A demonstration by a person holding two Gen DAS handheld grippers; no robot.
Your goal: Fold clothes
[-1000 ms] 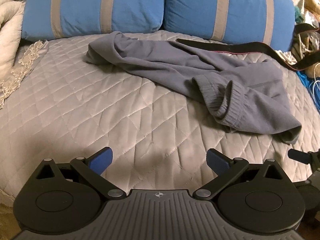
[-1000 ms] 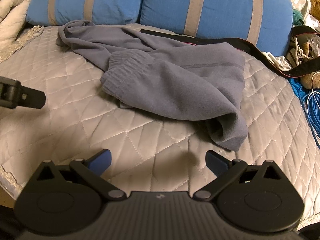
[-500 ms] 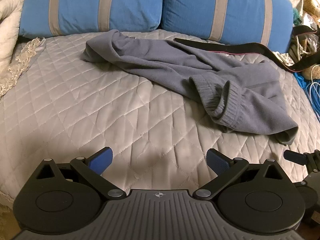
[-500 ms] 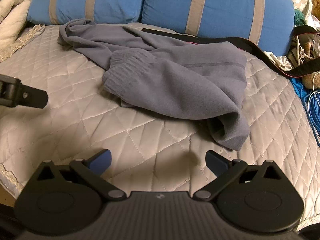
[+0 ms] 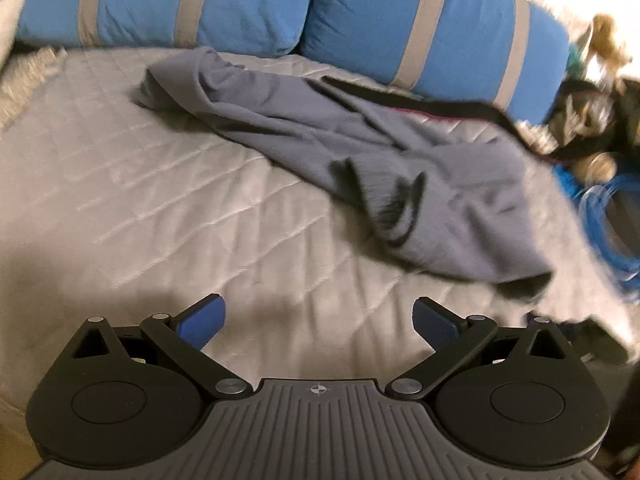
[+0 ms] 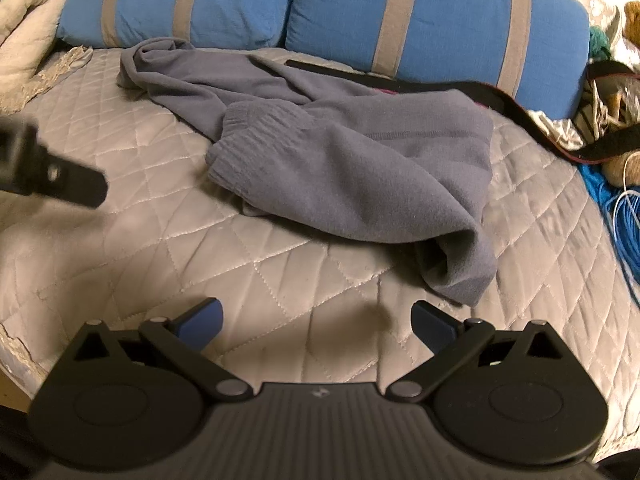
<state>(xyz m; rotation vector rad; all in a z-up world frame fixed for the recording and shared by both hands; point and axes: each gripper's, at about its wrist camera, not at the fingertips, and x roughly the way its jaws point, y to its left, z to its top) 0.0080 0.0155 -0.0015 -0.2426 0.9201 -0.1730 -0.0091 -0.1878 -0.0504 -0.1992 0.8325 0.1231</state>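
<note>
Quilted grey bed cover (image 6: pixel 256 248), diamond-stitched, fills both wrist views and carries everything listed.

Left gripper (image 5: pixel 319 322): jaws spread wide, nothing between them, held over bare quilt at the near edge of the bed; blue pads (image 5: pixel 202 322) visible. Its view is motion-blurred.

Right gripper (image 6: pixel 316 322): jaws likewise spread wide and empty, over bare quilt, near the garment's closest corner but apart from it.

Grey fleece garment (image 6: pixel 360 168): lying crumpled on the bed ahead of both grippers, unfolded, one ribbed cuff (image 6: pixel 256 128) turned up on top, a long part trailing back toward the pillows. Untouched by either gripper.

Black strap (image 6: pixel 460 92): lying across the far edge of the garment, running off to the right.

Two blue pillows with tan stripes (image 6: pixel 440 20): side by side along the head of the bed.

Cream quilted blanket (image 6: pixel 28 28): bunched at far left.

Blue cable coil (image 6: pixel 624 216): off the bed's right side, among clutter too blurred to identify.
</note>
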